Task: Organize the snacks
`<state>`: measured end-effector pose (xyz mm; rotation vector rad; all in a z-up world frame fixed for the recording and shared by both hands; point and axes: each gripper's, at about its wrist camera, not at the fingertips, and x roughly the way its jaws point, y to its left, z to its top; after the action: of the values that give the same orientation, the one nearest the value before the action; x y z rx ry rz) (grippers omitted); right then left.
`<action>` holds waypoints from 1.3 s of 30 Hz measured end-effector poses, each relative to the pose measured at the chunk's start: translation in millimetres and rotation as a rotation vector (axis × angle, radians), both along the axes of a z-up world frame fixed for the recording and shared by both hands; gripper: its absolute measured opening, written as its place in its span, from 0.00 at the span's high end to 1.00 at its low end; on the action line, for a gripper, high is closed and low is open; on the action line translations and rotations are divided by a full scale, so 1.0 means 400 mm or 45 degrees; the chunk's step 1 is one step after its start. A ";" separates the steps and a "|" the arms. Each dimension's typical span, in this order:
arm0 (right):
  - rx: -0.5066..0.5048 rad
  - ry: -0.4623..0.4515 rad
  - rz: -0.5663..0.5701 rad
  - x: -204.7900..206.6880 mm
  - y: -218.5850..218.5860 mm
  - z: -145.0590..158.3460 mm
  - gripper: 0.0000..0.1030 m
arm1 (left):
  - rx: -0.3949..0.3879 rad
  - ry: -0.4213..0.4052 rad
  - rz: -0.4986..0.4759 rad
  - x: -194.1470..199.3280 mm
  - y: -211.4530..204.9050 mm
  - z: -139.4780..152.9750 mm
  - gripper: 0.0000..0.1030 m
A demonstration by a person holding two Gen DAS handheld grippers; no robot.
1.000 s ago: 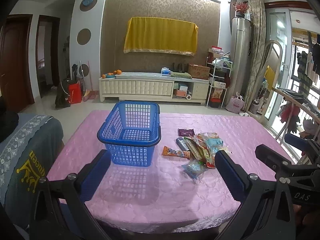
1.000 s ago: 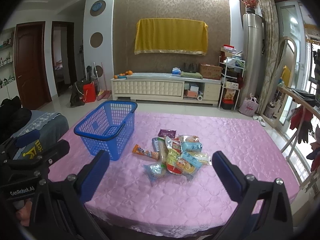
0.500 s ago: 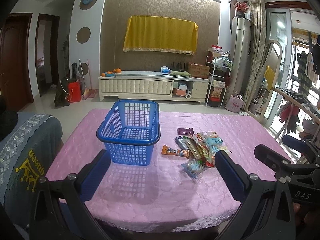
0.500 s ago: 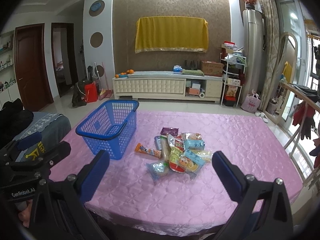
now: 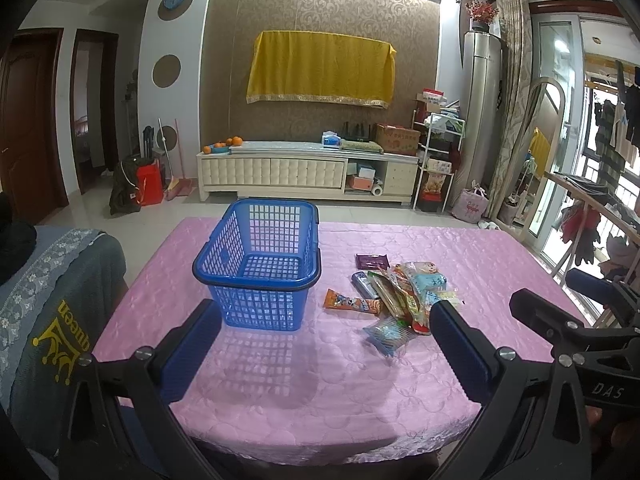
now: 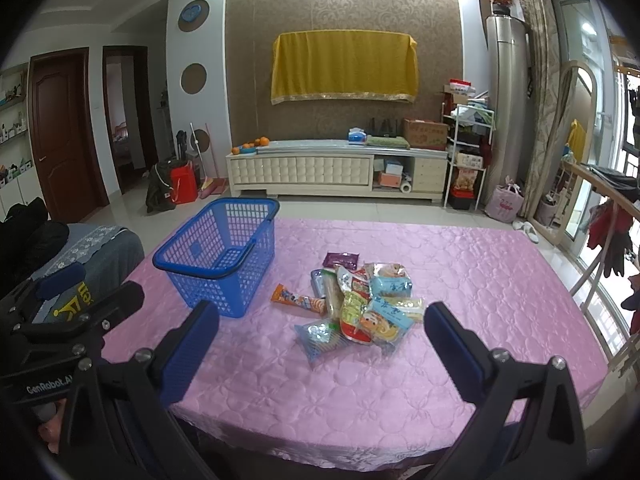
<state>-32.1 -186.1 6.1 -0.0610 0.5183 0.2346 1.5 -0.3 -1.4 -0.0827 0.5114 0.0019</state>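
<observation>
A blue plastic basket [image 5: 260, 268] stands empty on the pink-covered table [image 5: 280, 380], left of centre; it also shows in the right wrist view [image 6: 218, 260]. A pile of several snack packets [image 5: 400, 292] lies to its right, also seen in the right wrist view [image 6: 360, 300]. An orange packet [image 6: 298, 300] lies between pile and basket. My left gripper [image 5: 324, 344] is open and empty, held above the table's near edge in front of the basket. My right gripper [image 6: 320, 346] is open and empty, held in front of the pile.
A chair with a grey cover [image 5: 52, 312] stands at the table's left side. A wooden rail with hanging clothes [image 6: 608, 216] runs along the right. A white TV cabinet [image 5: 304, 176] stands against the far wall beyond the table.
Both grippers have risen and drawn back slightly, so basket and snacks sit a little lower and further off in view. Nothing on the table has moved.
</observation>
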 end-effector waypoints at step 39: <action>0.025 0.001 0.029 0.055 -0.028 0.044 0.00 | 0.043 0.005 -0.029 0.075 -0.027 0.046 0.00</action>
<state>-10.0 -197.4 23.5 -0.0473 0.5163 0.2618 31.7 -11.1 17.0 -0.0437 0.5161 -0.0118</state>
